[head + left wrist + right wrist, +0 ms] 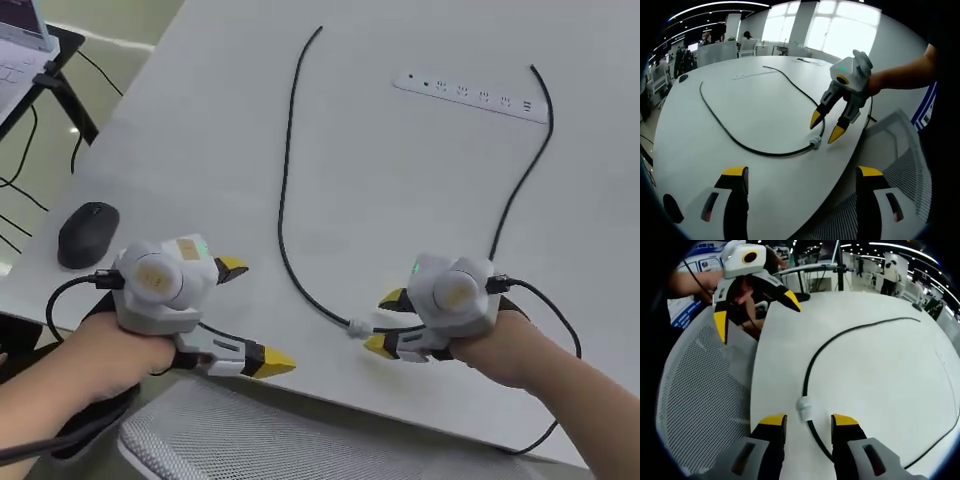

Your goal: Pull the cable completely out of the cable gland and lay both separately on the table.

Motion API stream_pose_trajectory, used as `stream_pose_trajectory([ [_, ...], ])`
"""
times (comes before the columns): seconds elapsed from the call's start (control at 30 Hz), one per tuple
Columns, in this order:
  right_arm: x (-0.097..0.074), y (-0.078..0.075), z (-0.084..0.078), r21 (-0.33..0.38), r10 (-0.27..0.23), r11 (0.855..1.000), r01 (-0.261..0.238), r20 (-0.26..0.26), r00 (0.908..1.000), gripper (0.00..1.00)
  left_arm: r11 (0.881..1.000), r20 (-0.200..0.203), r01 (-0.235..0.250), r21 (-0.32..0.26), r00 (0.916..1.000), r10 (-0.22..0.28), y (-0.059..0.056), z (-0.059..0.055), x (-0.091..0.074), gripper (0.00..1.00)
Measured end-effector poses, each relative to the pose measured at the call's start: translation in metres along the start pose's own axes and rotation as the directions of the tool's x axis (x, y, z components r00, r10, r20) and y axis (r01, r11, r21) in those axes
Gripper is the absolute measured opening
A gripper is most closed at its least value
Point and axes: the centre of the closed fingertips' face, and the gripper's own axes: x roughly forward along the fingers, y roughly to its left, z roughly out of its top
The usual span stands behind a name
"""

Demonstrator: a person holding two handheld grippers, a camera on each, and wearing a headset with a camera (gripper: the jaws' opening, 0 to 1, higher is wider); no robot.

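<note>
A long black cable (283, 190) curves across the white table (420, 190) and ends near the front edge in a small white cable gland (358, 327). My right gripper (385, 322) is open, its yellow tips just right of the gland. In the right gripper view the gland (804, 409) lies just ahead of the right gripper (809, 420), and the cable (820, 440) runs back between the jaws. My left gripper (255, 315) is wide open over the table's front edge, left of the gland, holding nothing. From the left gripper view, the gland (815, 143) sits below the right gripper (826, 127).
A white power strip (470, 95) lies at the back right, its black cord (525, 170) running toward my right hand. A black mouse (88, 233) rests at the table's left edge. A grey mesh chair (230, 440) stands right below the front edge.
</note>
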Motion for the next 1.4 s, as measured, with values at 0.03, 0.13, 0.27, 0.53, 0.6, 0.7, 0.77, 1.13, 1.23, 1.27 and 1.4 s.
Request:
stream_pose_trajectory([
  [0.03, 0.001, 0.000, -0.001, -0.002, 0.003, 1.000, -0.003, -0.006, 1.0000, 0.32, 1.000, -0.001, 0.002, 0.002, 1.0000, -0.001, 0.000, 0.000, 0.000, 0.88],
  [0.13, 0.005, 0.000, -0.003, -0.017, 0.007, 1.000, -0.007, -0.019, 0.9998, 0.28, 1.000, -0.004, 0.007, 0.004, 1.0000, -0.007, 0.001, -0.001, 0.000, 0.88],
  [0.27, 0.006, 0.000, -0.002, -0.042, 0.010, 0.999, -0.011, -0.029, 0.9995, 0.24, 1.000, -0.005, 0.018, 0.010, 0.9998, -0.018, 0.000, 0.000, 0.000, 0.87],
  [0.53, 0.009, 0.001, -0.001, -0.077, 0.027, 0.997, -0.031, -0.045, 0.9986, 0.13, 1.000, 0.003, 0.026, -0.003, 0.9997, -0.026, -0.001, -0.001, 0.001, 0.86],
  [0.6, 0.011, 0.001, -0.002, -0.082, 0.031, 0.996, -0.035, -0.052, 0.9982, 0.11, 1.000, -0.001, 0.027, -0.003, 0.9996, -0.027, -0.001, -0.002, 0.001, 0.86],
  [0.7, 0.012, 0.003, -0.002, -0.086, 0.040, 0.995, -0.044, -0.053, 0.9978, 0.09, 1.000, 0.002, 0.025, -0.010, 0.9997, -0.025, 0.002, -0.003, 0.001, 0.85],
  [0.77, 0.012, 0.003, -0.002, -0.083, 0.041, 0.995, -0.046, -0.054, 0.9977, 0.09, 1.000, 0.004, 0.023, -0.016, 0.9997, -0.023, 0.002, -0.003, 0.000, 0.85],
  [1.13, 0.005, 0.008, 0.000, 0.000, 0.028, 1.000, -0.028, -0.031, 0.9991, 0.07, 0.999, 0.056, 0.040, -0.029, 0.9977, -0.039, -0.015, 0.007, -0.001, 0.84],
  [1.23, -0.006, 0.012, 0.005, 0.010, 0.023, 1.000, -0.023, -0.017, 0.9996, 0.06, 0.999, 0.047, 0.044, -0.002, 0.9979, -0.044, -0.021, 0.008, 0.001, 0.85],
  [1.27, -0.009, 0.014, 0.007, 0.011, 0.023, 1.000, -0.023, -0.011, 0.9997, 0.06, 0.999, 0.045, 0.048, 0.007, 0.9978, -0.048, -0.024, 0.009, 0.002, 0.85],
  [1.4, -0.024, 0.024, 0.016, 0.003, 0.028, 1.000, -0.028, 0.001, 0.9996, 0.06, 0.998, 0.064, 0.061, 0.023, 0.9960, -0.062, -0.032, 0.022, 0.003, 0.84],
])
